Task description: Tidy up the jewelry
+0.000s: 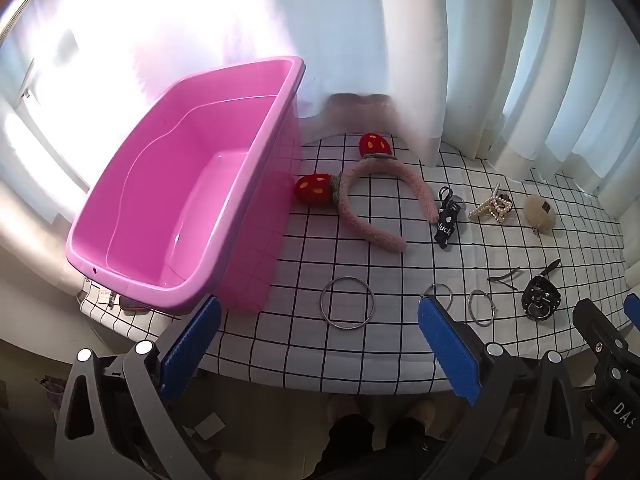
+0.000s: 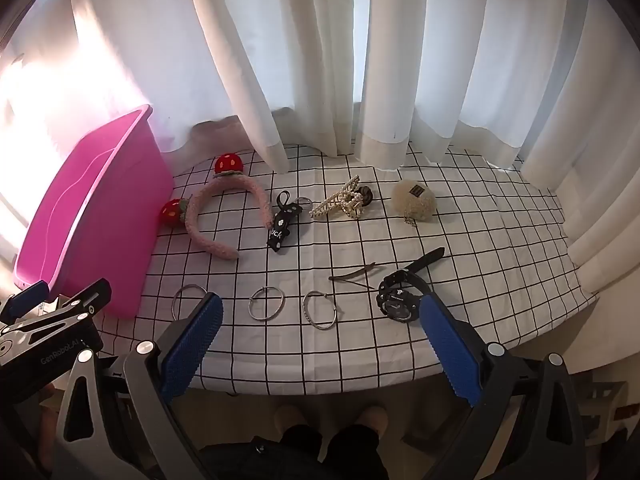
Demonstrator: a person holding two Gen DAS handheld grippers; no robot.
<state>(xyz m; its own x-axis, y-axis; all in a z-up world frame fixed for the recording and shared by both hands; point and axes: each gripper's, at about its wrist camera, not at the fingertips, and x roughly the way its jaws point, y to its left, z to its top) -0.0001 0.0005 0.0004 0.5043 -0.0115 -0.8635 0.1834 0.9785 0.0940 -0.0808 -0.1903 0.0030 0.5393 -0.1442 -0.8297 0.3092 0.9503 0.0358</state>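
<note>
An empty pink tub (image 1: 172, 208) stands at the table's left; it also shows in the right wrist view (image 2: 92, 216). On the checked cloth lie a pink strawberry headband (image 1: 372, 200) (image 2: 224, 216), a black bow clip (image 1: 447, 224) (image 2: 282, 224), a pearl claw clip (image 1: 494, 209) (image 2: 344, 202), a beige pompom (image 1: 540, 210) (image 2: 414, 200), three silver hoops (image 1: 347, 306) (image 2: 267, 303), a dark hairpin (image 2: 354, 276) and a black watch (image 1: 541, 295) (image 2: 404, 292). My left gripper (image 1: 320, 344) is open, above the near edge. My right gripper (image 2: 320, 344) is open and empty, near the hoops and watch.
White curtains (image 2: 360, 60) hang behind the table and touch its far edge. The table's near edge (image 2: 320, 390) curves just ahead of both grippers. The person's feet (image 2: 332, 420) are below it.
</note>
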